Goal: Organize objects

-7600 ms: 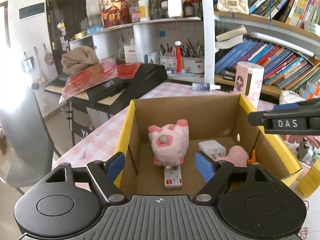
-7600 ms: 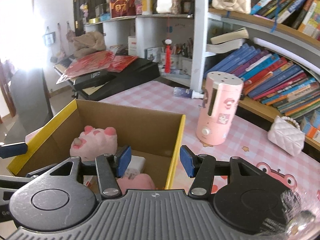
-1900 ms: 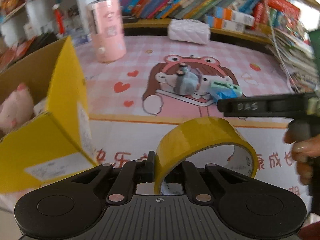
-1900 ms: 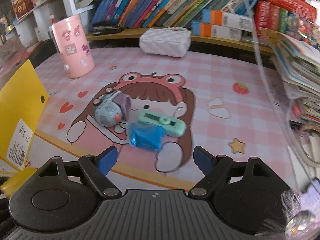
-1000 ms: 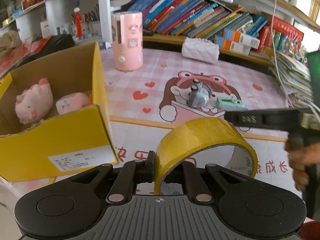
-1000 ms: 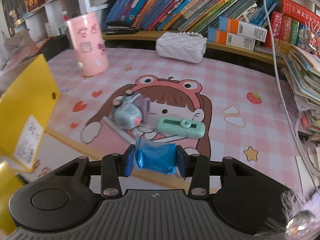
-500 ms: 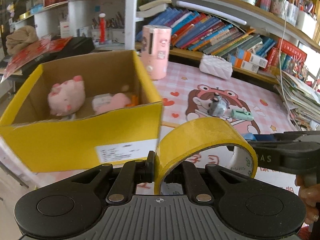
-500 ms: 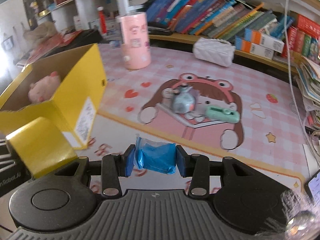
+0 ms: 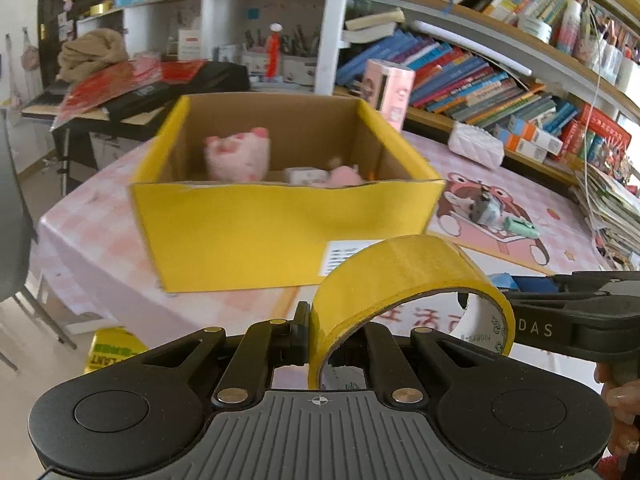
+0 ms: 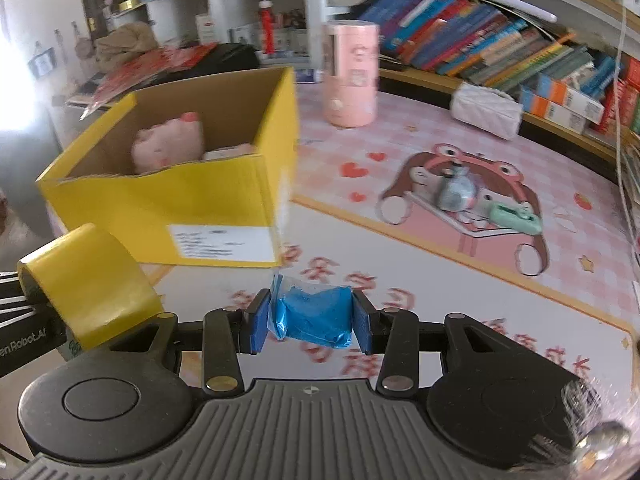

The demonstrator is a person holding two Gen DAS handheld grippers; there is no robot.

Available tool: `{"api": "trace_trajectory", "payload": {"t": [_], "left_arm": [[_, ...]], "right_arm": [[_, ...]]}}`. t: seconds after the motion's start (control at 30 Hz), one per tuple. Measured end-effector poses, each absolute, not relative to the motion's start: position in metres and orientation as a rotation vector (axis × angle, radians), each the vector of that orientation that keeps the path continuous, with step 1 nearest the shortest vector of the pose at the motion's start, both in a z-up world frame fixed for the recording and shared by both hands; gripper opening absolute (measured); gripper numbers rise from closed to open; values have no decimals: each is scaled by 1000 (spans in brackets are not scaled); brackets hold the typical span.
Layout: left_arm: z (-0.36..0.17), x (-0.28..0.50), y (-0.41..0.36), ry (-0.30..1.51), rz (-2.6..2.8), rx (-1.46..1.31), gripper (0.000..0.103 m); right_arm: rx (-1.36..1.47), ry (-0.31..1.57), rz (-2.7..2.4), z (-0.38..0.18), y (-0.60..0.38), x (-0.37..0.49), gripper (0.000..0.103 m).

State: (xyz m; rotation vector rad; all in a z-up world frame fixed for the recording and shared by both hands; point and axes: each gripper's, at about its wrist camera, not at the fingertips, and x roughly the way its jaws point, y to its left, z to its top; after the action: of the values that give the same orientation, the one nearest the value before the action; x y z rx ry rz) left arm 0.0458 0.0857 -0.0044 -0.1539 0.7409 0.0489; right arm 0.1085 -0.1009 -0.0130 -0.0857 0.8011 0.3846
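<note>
Left wrist view puts the yellow box [image 9: 280, 236] ahead of your left gripper [image 9: 336, 344], whose fingers pinch the tape roll [image 9: 404, 280]. Your right gripper [image 10: 308, 320], fingers closed on the blue packet [image 10: 316, 316], sits right of the box, so left is nearer.

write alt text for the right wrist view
The right gripper holds a blue plastic packet between its jaws above a pink cartoon table mat. Ahead on the left, a yellow cardboard box contains pink plush toys.
</note>
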Motion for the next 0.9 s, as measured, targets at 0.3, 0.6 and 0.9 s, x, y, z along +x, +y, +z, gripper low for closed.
{"api": "trace_trajectory", "payload": {"t": [0.3,0.6,0.9], "left_arm": [[1,17,116,714,69,-168,6],[3,0,129,690,45,-172,7],[8,-11,140,665,48,-174,7]], "right_arm": [[-114,774,424,-7,-62,77,39],[-121,752,403,-3,-48,52,39],[-123,729,386,3,-39,39,39]]}}
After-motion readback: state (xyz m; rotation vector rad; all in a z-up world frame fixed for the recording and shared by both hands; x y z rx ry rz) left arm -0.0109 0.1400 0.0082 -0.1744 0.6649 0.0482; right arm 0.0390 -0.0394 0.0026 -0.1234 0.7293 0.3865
